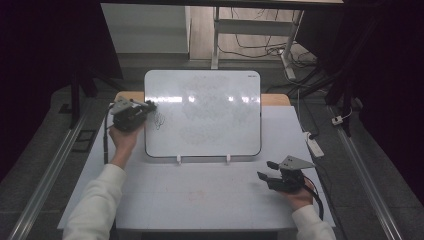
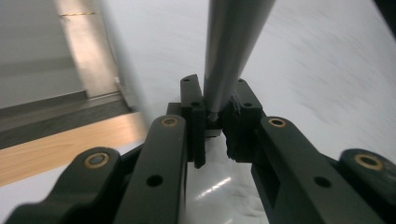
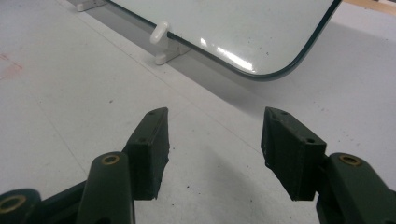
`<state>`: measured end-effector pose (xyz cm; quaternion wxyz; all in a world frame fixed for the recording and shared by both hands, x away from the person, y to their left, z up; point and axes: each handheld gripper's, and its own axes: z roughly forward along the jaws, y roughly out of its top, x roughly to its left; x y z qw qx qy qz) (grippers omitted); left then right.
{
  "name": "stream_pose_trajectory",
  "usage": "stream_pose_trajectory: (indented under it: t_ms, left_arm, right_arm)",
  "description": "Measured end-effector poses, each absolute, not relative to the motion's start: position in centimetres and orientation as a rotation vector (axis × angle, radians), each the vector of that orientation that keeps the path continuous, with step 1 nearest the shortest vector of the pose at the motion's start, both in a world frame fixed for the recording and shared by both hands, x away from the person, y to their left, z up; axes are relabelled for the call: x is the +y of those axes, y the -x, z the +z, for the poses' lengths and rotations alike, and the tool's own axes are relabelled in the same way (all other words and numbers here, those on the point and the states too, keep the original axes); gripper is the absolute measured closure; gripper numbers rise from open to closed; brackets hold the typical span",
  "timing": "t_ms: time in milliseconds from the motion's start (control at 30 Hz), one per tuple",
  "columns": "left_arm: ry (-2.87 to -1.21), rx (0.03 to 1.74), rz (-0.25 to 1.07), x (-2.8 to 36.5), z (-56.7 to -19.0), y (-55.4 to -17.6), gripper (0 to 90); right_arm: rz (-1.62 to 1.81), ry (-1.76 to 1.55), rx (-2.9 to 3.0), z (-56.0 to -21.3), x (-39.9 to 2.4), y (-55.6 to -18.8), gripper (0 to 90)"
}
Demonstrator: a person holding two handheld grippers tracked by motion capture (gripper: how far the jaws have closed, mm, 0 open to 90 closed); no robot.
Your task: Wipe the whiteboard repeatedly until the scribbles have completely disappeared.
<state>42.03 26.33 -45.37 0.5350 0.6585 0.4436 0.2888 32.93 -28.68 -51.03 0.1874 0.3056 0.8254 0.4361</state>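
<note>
Holding a grey marker [image 2: 233, 51] tight between its two black jaws, the left gripper [image 1: 131, 114] sits at the left edge of the whiteboard [image 1: 210, 105]. In the left gripper view the jaws are squeezed close on the marker, which sticks up and away toward the white board. In the high view a small dark scribble [image 1: 159, 120] shows on the board just beside this gripper. I cannot tell if the marker tip is touching the board.

The whiteboard leans on two little white feet [image 1: 178, 159] on the white table [image 1: 200, 195]. It stands in the middle, toward the far side.

The right gripper [image 1: 280, 176] is down near the right corner of the board, well apart from the left one. Its jaws are wide apart with nothing between them. In the right gripper view [image 3: 212, 149] they hang over the bare table, and the rounded board corner [image 3: 275, 70] and one white foot [image 3: 161, 35] show just past them. A faint red smudge [image 3: 9, 67] marks the table at the left.

A person's white sleeves [image 1: 95, 205] come in from the near side.
</note>
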Motion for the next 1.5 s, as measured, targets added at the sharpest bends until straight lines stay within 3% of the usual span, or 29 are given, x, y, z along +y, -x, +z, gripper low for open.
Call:
stream_pose_trajectory:
  t_ms: [100,267,367,633,933,1200,1500]
  left_arm:
    - [-1.573,1.053,0.672,26.3,-45.6,-41.9,78.4]
    - [-1.620,0.958,0.575,22.3,-47.4,-41.1,78.4]
    - [-1.672,0.923,0.593,21.0,-47.5,-40.7,78.4]
    - [-1.554,1.076,0.648,26.7,-45.9,-41.6,78.4]
    - [-1.680,0.937,0.587,21.5,-48.0,-39.9,78.4]
    - [-1.587,1.041,0.639,25.5,-46.9,-40.6,78.4]
    - [-1.693,0.932,0.563,21.1,-48.8,-39.1,78.4]
  right_arm:
    - [1.227,-0.857,2.324,-51.1,-28.6,-33.0,41.4]
    - [1.222,-0.852,2.333,-51.2,-28.4,-33.0,41.4]
    - [1.222,-0.850,2.336,-51.2,-28.4,-32.9,41.4]
    - [1.227,-0.850,2.332,-51.1,-28.5,-33.0,41.3]
    - [1.223,-0.845,2.339,-51.2,-28.3,-32.9,41.4]
    - [1.225,-0.846,2.336,-51.1,-28.3,-32.9,41.3]
    - [1.222,-0.843,2.342,-51.2,-28.2,-32.9,41.3]
